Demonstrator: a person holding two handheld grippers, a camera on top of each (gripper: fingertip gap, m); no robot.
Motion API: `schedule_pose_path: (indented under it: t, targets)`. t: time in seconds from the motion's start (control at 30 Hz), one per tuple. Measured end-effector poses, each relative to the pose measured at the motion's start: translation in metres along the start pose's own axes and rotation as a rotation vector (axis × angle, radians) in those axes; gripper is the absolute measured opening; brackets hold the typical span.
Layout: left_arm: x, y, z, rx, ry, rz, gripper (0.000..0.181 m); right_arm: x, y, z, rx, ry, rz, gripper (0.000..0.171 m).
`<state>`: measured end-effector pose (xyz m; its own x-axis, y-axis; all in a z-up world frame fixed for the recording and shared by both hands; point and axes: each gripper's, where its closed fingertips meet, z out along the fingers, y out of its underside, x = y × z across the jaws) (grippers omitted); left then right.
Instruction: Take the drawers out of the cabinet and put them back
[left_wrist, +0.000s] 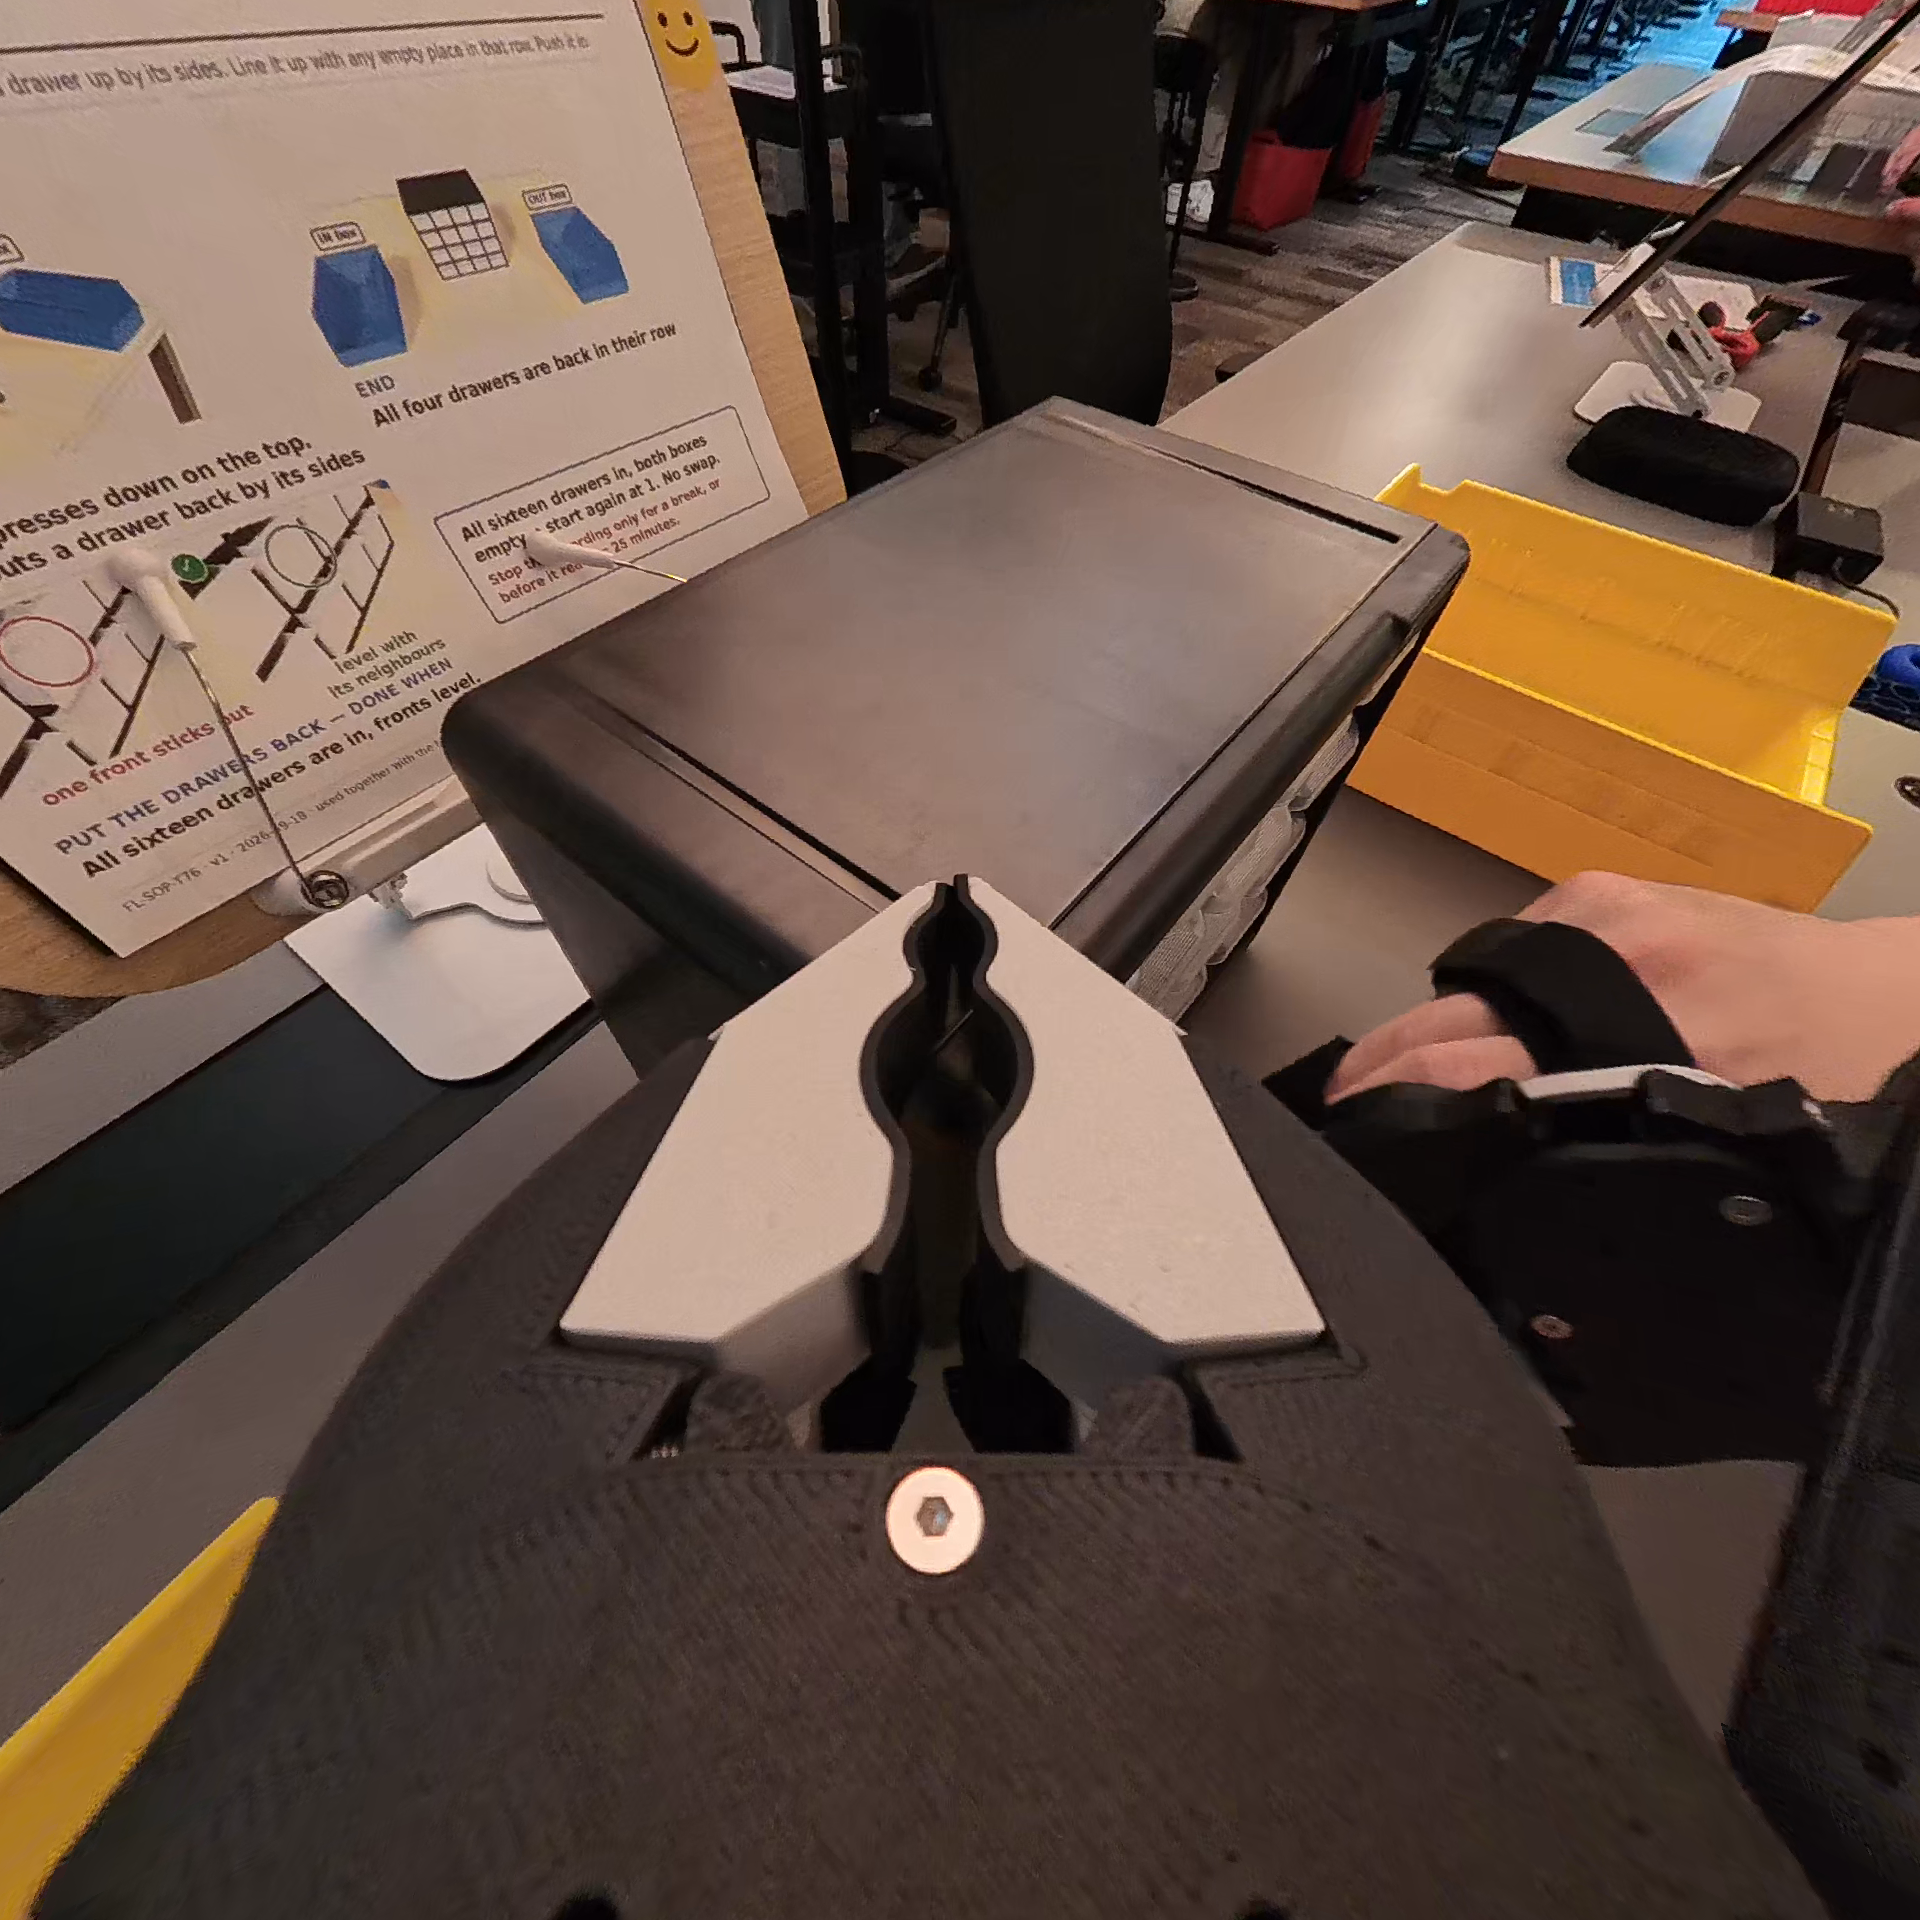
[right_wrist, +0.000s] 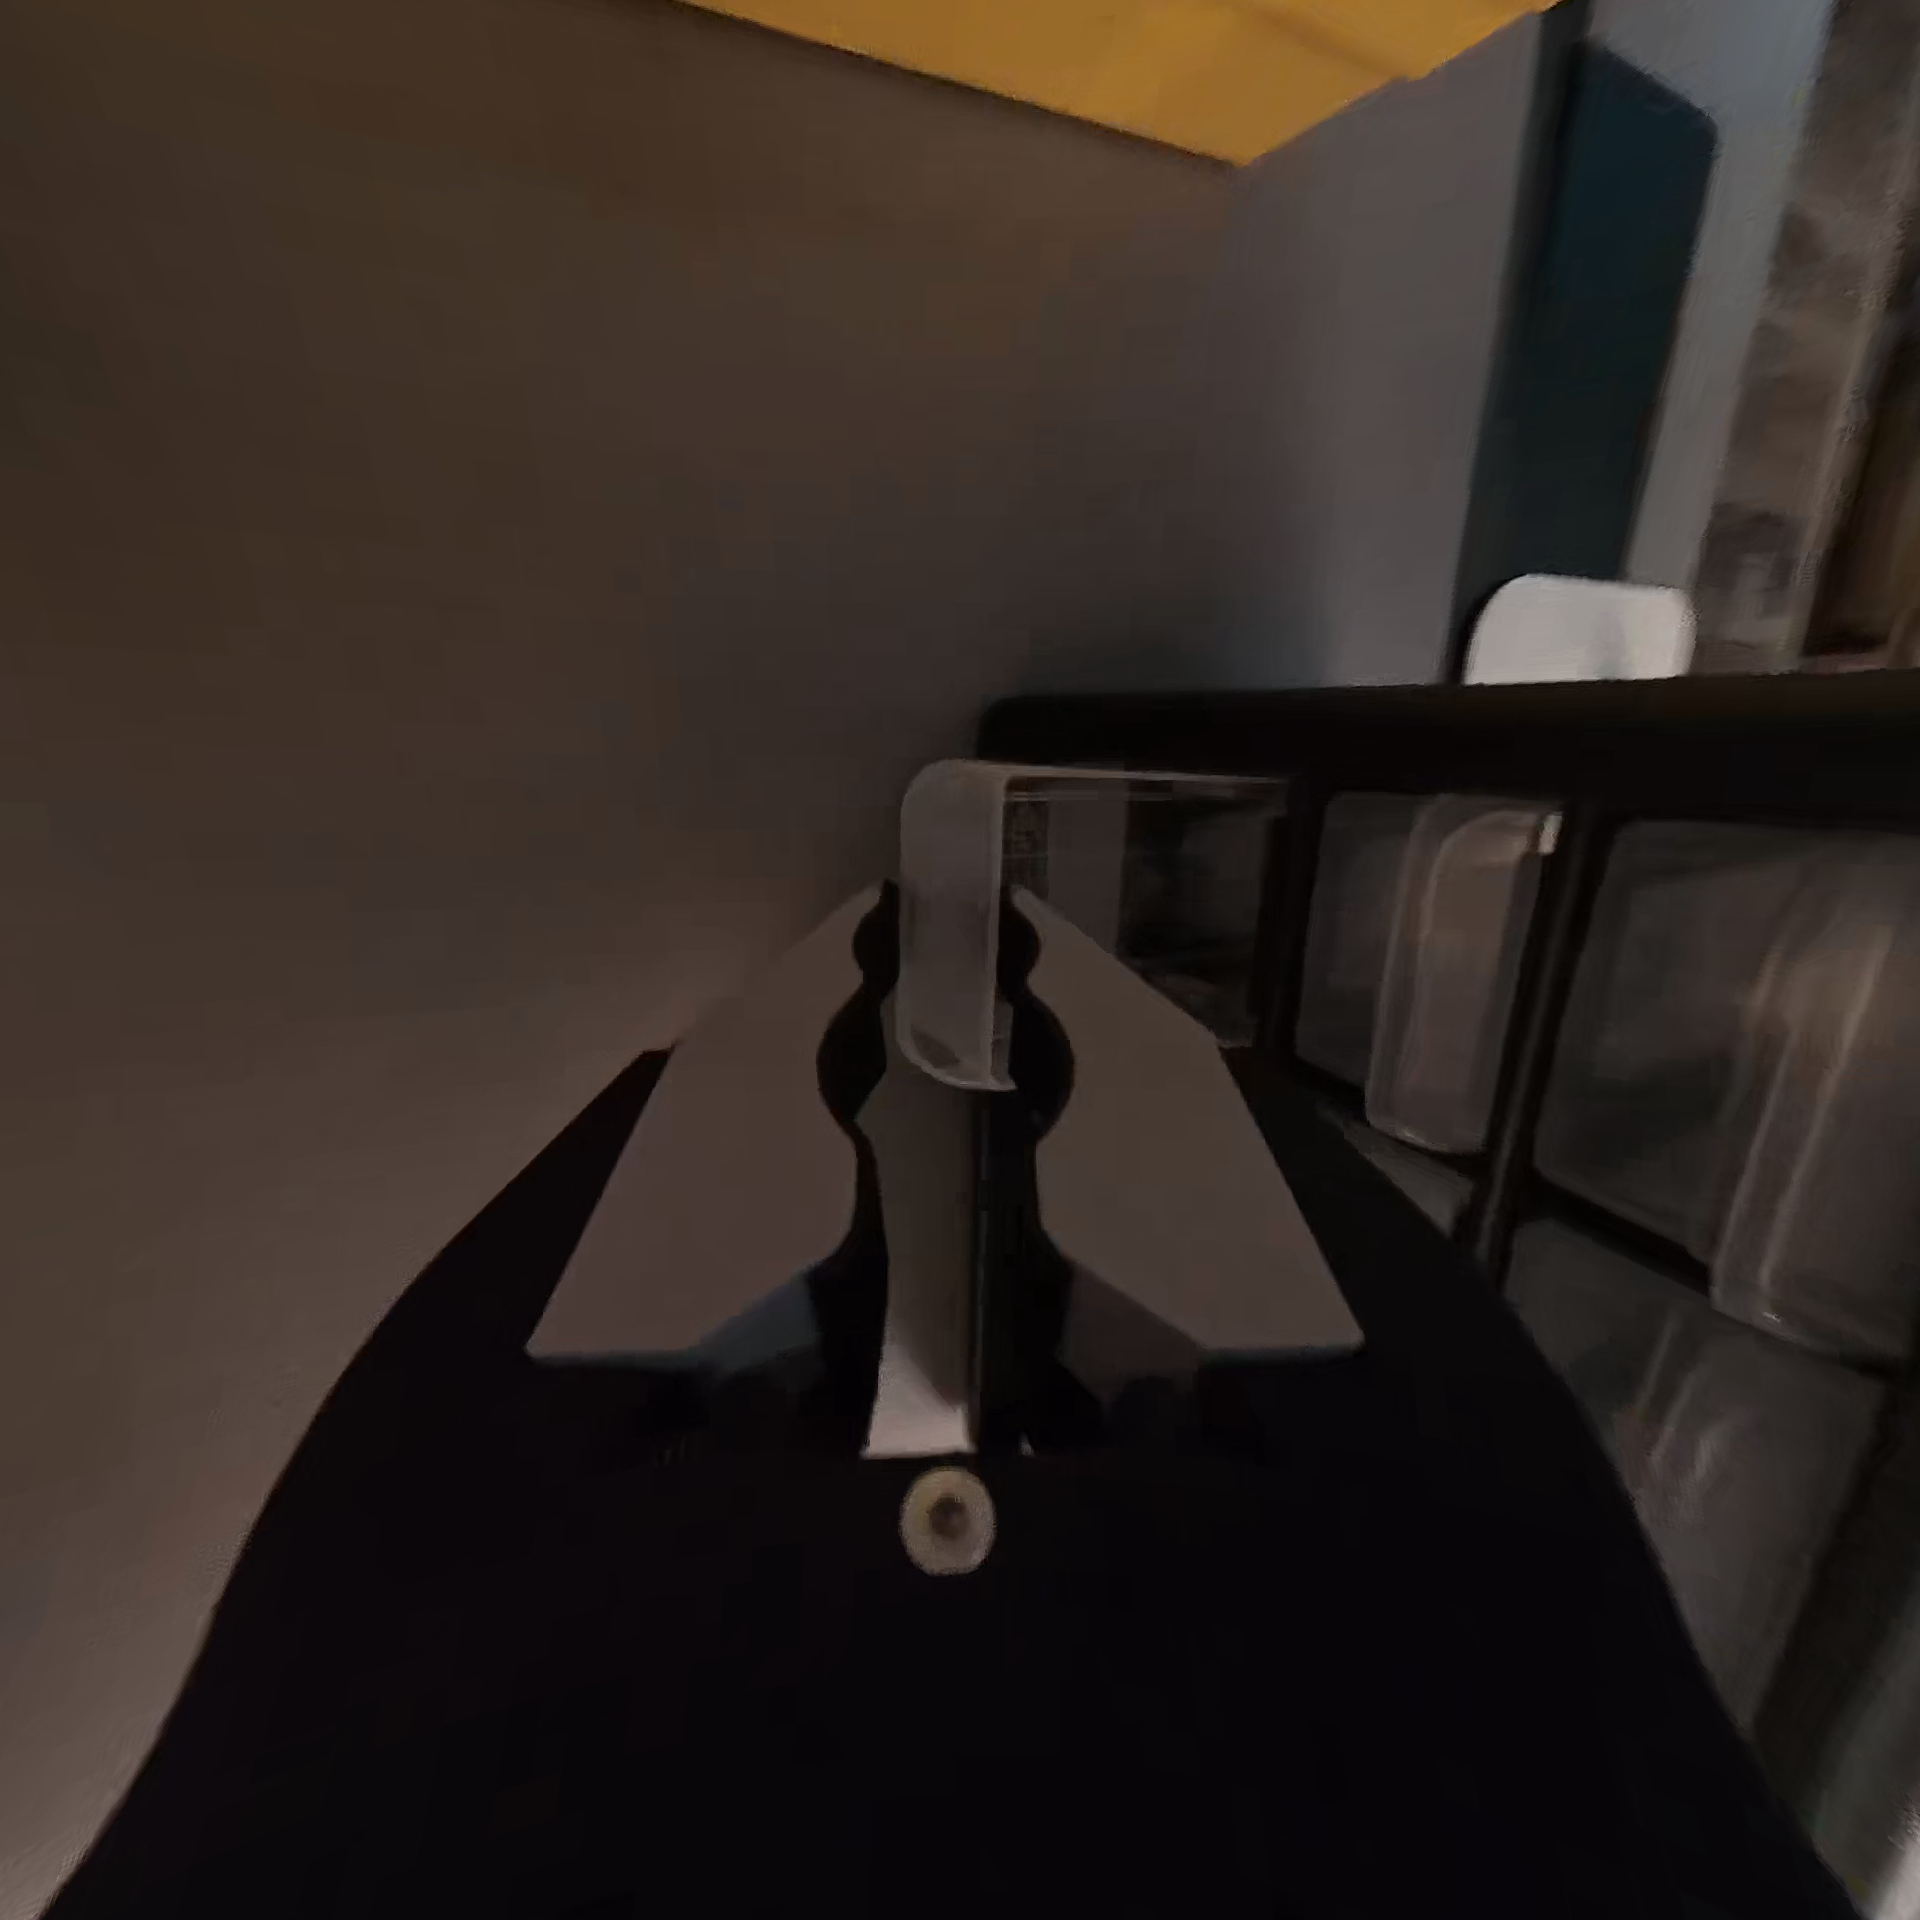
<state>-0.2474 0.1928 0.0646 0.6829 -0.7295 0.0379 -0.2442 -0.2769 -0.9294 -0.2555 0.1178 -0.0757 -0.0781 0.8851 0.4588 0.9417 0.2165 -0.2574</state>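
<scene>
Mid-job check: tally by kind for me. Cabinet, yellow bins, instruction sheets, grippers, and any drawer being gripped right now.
Cabinet: 1
Yellow bins: 2
Instruction sheet: 1
Grippers: 2, the left gripper and the right gripper
Drawer clamped by its handle in the right gripper: 1
Total: 7

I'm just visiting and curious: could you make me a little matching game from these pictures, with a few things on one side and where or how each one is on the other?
Things:
1. left gripper
2. right gripper
3. yellow bin
4. instruction sheet

States or places:
A. standing propped up beside the cabinet
B. shut on a clear drawer handle
C. shut, holding nothing, above the cabinet's near corner
D. lying on the table beyond the cabinet

Pairs: 1-C, 2-B, 3-D, 4-A
</scene>
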Motion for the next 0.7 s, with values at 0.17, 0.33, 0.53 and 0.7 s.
schedule_pose_path:
  t: [0.17, 0.33, 0.53, 0.7]
  targets:
    - [0.0, 0.0, 0.0, -0.004, -0.009, 0.011, 0.0, -0.038, -0.006, -0.013, 0.029, -0.227, 0.066, 0.014]
    - [0.0, 0.0, 0.0, 0.002, 0.001, 0.007, 0.0, -0.072, -0.011, -0.035, 0.063, -0.351, 0.127, 0.013]
    - [0.0, 0.0, 0.0, -0.005, -0.008, 0.019, 0.0, -0.069, -0.008, -0.044, 0.113, -0.384, 0.189, 0.013]
    - [0.0, 0.0, 0.0, -0.007, -0.014, 0.025, 0.0, -0.057, -0.01, -0.069, 0.18, -0.637, 0.218, 0.012]
